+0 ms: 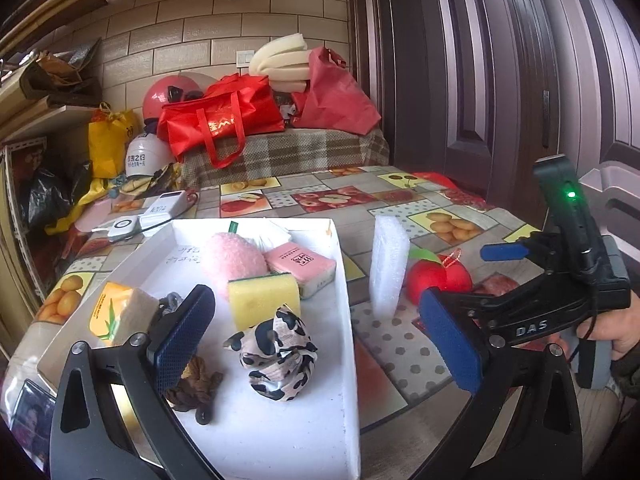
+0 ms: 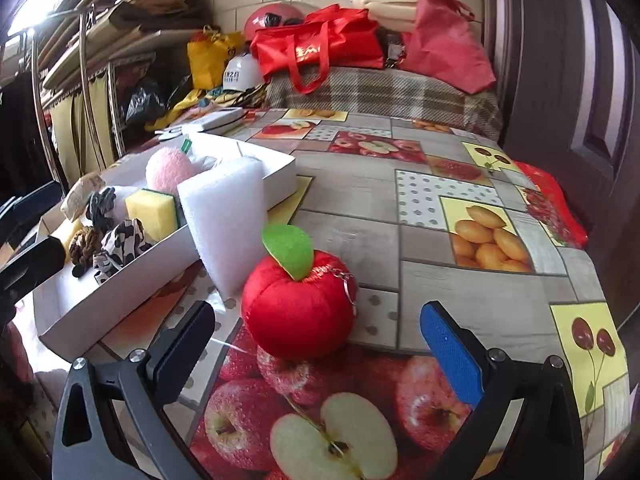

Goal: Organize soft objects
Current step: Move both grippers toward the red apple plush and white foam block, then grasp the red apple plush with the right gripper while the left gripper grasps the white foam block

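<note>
Plush red apple [image 2: 299,310] sitting on the fruit-print tablecloth [image 2: 472,280], just ahead of the right gripper [image 2: 320,340], not gripped.

Right gripper is being held wide open, nothing between its fingers. White foam block [image 2: 228,224] is standing upright just behind the apple, beside the white tray [image 2: 116,292]. Tray is holding a yellow sponge [image 1: 264,300], pink plush [image 1: 232,258], pink tissue pack [image 1: 304,266], cow-print scrunchie [image 1: 276,356], brown scrunchie [image 1: 192,392]. Left gripper [image 1: 316,342] is being held wide open, empty, over the tray.
</note>
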{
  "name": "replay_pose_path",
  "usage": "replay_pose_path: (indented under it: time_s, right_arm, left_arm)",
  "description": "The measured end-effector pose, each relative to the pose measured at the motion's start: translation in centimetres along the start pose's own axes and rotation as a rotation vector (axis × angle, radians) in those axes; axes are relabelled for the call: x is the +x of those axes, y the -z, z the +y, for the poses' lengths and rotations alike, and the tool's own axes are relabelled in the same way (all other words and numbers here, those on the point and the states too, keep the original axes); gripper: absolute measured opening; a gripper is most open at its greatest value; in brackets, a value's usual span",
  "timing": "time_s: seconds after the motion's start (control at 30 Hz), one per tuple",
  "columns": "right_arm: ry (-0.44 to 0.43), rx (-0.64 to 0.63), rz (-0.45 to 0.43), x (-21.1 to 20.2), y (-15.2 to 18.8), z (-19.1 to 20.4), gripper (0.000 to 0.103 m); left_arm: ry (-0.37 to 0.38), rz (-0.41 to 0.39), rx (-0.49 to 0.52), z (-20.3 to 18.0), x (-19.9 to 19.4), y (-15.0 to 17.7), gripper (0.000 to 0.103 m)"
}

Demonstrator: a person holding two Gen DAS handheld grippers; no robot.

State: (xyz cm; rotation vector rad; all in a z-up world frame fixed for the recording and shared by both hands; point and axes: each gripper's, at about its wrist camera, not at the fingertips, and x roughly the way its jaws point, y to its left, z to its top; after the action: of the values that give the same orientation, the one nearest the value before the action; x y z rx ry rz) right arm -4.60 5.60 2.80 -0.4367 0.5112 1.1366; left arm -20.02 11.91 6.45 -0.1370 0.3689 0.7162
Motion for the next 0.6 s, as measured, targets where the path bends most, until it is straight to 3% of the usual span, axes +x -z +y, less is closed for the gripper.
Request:
replay_pose_path:
  time_s: [0.03, 0.07, 0.1, 0.13, 0.2, 0.37, 0.47, 0.6]
  right_arm:
    - [0.003, -0.006, 0.027, 0.8, -0.3, 0.2, 0.102]
    - [-0.003, -0.009, 0.056, 1.6, -0.5, 0.2, 0.094]
    - [-0.015, -0.004, 0.095, 2.4, -0.5, 0.1, 0.07]
    - [-0.035, 0.014, 0.13, 3.1, -0.4, -0.3, 0.06]
    - [-0.077, 0.077, 0.123, 2.8, -0.2, -1.7, 0.06]
    - [-0.033, 0.204, 0.097, 1.7, 0.9, -5.7, 0.06]
    - [-0.1, 0.331, 0.09, 1.6, 1.6, -8.1, 0.06]
    - [-0.121, 0.351, 0.072, 1.3, 1.6, -8.3, 0.06]
  left_arm:
    - [0.002, 0.004, -0.008, -0.1, 0.0, 0.0, 0.103]
    - [0.001, 0.009, -0.015, -0.3, 0.2, 0.0, 0.103]
    - [0.005, 0.015, -0.019, -0.5, 0.4, 0.0, 0.103]
    - [0.011, 0.023, -0.017, -0.8, 0.6, -0.1, 0.103]
    - [0.014, 0.033, -0.003, -1.7, 1.1, -0.2, 0.103]
    - [-0.026, 0.037, 0.036, -4.0, 3.0, -1.0, 0.103]
    - [-0.048, 0.064, 0.016, -4.7, 5.0, -1.6, 0.103]
    - [-0.042, 0.125, -0.04, -5.4, 7.3, -1.9, 0.103]
